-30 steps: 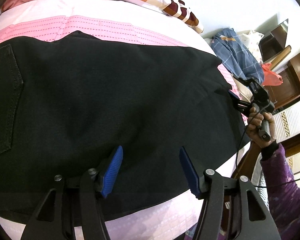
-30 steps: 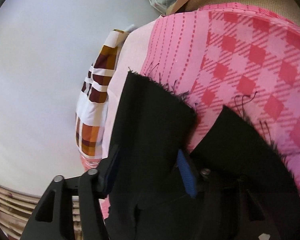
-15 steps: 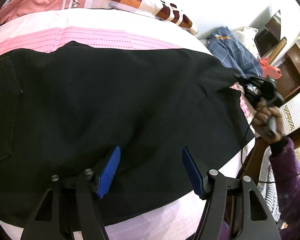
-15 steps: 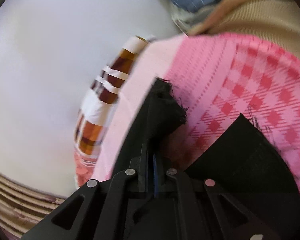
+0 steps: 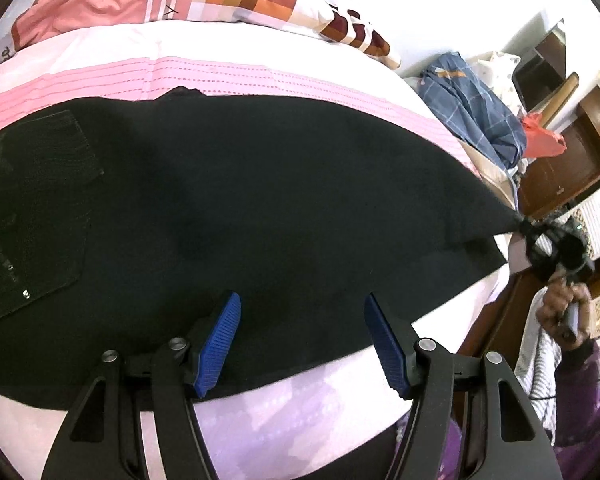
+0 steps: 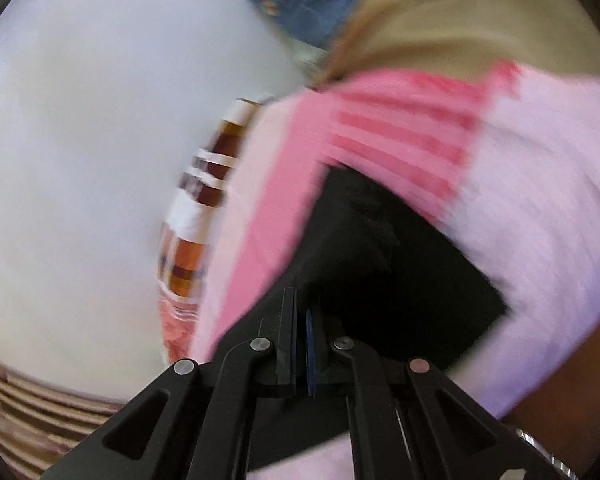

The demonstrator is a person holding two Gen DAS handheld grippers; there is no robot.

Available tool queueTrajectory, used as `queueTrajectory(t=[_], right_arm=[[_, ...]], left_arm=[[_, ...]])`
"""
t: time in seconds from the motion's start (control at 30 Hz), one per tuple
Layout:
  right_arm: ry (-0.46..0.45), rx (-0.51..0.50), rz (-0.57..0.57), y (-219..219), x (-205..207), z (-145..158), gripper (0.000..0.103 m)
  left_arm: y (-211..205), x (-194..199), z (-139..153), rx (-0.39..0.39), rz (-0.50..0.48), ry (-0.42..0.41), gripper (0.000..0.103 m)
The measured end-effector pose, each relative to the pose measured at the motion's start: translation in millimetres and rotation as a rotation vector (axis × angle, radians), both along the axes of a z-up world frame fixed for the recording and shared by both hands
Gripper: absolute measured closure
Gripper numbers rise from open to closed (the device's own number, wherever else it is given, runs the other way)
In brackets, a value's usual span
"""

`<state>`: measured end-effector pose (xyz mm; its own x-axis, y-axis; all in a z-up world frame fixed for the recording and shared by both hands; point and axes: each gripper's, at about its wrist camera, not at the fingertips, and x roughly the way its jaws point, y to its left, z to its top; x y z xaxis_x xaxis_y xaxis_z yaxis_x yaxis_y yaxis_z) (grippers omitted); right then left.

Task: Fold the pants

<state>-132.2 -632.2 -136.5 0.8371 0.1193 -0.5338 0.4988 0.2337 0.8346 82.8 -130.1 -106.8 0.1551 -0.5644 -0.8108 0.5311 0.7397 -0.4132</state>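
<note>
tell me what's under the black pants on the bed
The black pants lie spread on a pink and lilac bedsheet, which shows all round their edges. Whatever lies beneath their middle is covered. The right gripper pinches one hem corner.

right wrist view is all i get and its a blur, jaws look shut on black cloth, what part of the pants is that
Observer: The right gripper has pinched the far leg-end corner of the black pants, pulling it to a point past the bed's edge.
Operator: wheres the left gripper
Observer: The left gripper is open, hovering over the near edge of the pants around mid-leg, holding nothing.
Operator: is the rest of the pants lying flat
Observer: Mostly flat across the bed, back pocket facing up at the left end.
</note>
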Motion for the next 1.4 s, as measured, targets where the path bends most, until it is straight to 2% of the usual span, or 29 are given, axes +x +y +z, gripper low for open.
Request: queueTrajectory(t=[0.13, 0.2, 0.3, 0.4, 0.5, 0.53, 0.57, 0.6, 0.63, 0.67, 0.7, 0.77, 0.87, 0.97, 1.1, 1.17, 1.23, 1.3, 1.33, 1.4], right_arm=[[0.071, 0.077, -0.017, 1, -15, -44, 0.098], [0.066, 0.073, -0.024, 1, -19, -52, 0.099], [0.054, 0.056, -0.026, 1, -19, -46, 0.099], [-0.014, 0.075, -0.021, -6, -18, -38, 0.099], [-0.05, 0.089, 0.004, -4, -17, -39, 0.092], [-0.079, 0.114, 0.016, -1, -14, -40, 0.087], [-0.112, 0.146, 0.022, 2, -12, -42, 0.067], [-0.171, 0.197, 0.02, 9, -12, -46, 0.052], [-0.208, 0.222, 0.013, 14, -13, -49, 0.028], [-0.255, 0.244, 0.004, 22, -13, -51, 0.024], [-0.275, 0.25, 0.011, 29, -10, -52, 0.024], [-0.26, 0.24, 0.081, 45, 3, -51, 0.024], [-0.242, 0.152, 0.181, 64, 25, -35, 0.024], [-0.178, 0.096, 0.252, 72, 37, -27, 0.024], [-0.216, 0.192, 0.363, 106, 55, -27, 0.023], [-0.177, 0.178, 0.429, 137, 73, -23, 0.023], [-0.167, 0.197, 0.456, 157, 82, -30, 0.024], [-0.142, 0.247, 0.453, 169, 94, -39, 0.031], [-0.14, 0.243, 0.446, 173, 98, -41, 0.035], [-0.106, 0.217, 0.453, 181, 111, -39, 0.036]], left_arm=[[3, -2, -5, 0.026, -0.004, 0.012, 0.038], [4, -3, -5, 0.028, -0.006, 0.014, 0.038], [6, -4, 0, 0.029, -0.019, 0.0, 0.038], [7, -2, 6, 0.031, -0.028, -0.027, 0.038], [8, 2, 7, 0.044, -0.028, -0.041, 0.038], [10, 3, 5, 0.038, -0.027, -0.037, 0.038], [10, 5, 4, 0.034, -0.023, -0.032, 0.038], [10, 6, 3, 0.034, -0.019, -0.027, 0.038], [11, 7, 2, 0.03, -0.017, -0.019, 0.038], [12, 7, 2, 0.022, -0.015, -0.012, 0.038], [14, 7, 1, 0.016, -0.014, -0.009, 0.038], [18, 6, 2, 0.008, -0.012, -0.012, 0.038], [25, 5, 5, -0.001, -0.008, -0.017, 0.038], [32, 5, 7, -0.022, -0.001, -0.013, 0.038], [38, 6, 7, -0.046, 0.007, -0.014, 0.038], [41, 4, 9, -0.054, 0.01, -0.042, 0.038], [42, 2, 11, -0.055, 0.014, -0.066, 0.038], [45, 0, 12, -0.059, 0.021, -0.087, 0.038], [47, -2, 13, -0.062, 0.03, -0.101, 0.038], [53, -3, 15, -0.079, 0.051, -0.109, 0.038]])
